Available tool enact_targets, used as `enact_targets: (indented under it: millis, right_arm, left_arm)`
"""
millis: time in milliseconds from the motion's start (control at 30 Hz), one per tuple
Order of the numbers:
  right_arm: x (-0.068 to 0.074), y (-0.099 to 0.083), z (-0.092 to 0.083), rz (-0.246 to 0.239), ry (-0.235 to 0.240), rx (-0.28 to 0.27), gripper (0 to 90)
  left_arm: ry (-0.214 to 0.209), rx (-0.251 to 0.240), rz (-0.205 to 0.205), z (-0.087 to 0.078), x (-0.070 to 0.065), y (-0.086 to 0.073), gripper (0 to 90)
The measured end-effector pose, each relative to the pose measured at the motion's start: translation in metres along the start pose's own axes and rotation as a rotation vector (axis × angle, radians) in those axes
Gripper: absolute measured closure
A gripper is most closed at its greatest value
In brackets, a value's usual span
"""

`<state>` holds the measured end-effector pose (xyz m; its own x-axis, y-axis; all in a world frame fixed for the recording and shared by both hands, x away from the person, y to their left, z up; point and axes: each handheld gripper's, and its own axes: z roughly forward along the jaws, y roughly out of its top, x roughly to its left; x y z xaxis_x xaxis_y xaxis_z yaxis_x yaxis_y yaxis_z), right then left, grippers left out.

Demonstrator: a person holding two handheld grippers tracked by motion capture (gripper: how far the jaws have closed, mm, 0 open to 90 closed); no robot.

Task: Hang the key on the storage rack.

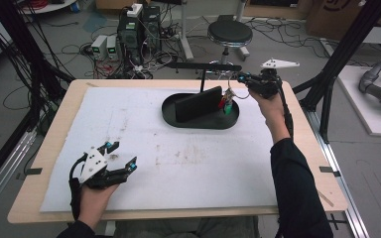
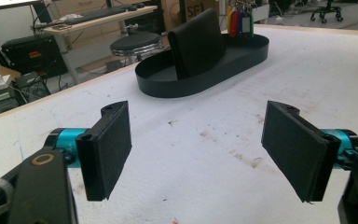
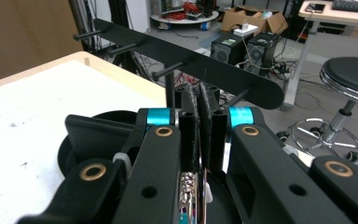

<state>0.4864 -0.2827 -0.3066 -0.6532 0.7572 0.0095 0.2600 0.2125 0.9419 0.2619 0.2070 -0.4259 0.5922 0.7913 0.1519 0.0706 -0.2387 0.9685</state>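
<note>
Above one black tray (image 1: 171, 112), one right hand-held gripper (image 1: 241, 77) grips one key bunch (image 1: 226, 101).

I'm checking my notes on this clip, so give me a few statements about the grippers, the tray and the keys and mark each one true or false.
1. The left gripper is open with nothing between its jaws. True.
2. The right gripper is wide open. False: its jaws are shut on the key ring, from which the keys hang.
3. The tray is round and white. False: it is a black oval tray.
4. A black pouch stands upright in the tray. True.
5. The keys lie on the white mat beside the left gripper. False: they hang at the tray's far right end, under the right gripper.
6. A black peg rack stands behind the tray. True.
</note>
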Motion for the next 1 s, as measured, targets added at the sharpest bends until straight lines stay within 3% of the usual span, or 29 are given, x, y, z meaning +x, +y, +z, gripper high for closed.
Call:
enact_targets:
  millis: [500, 1000]
  right_arm:
    - [-0.013, -0.005, 0.011, 0.035, -0.014, -0.02, 87.4]
    - [-0.016, -0.007, 0.018, 0.031, -0.04, -0.008, 87.4]
  left_arm:
    - [0.003, 0.003, -0.006, -0.001, 0.0, -0.002, 24.1]
    - [0.005, 0.007, -0.01, -0.003, 0.001, -0.003, 24.1]
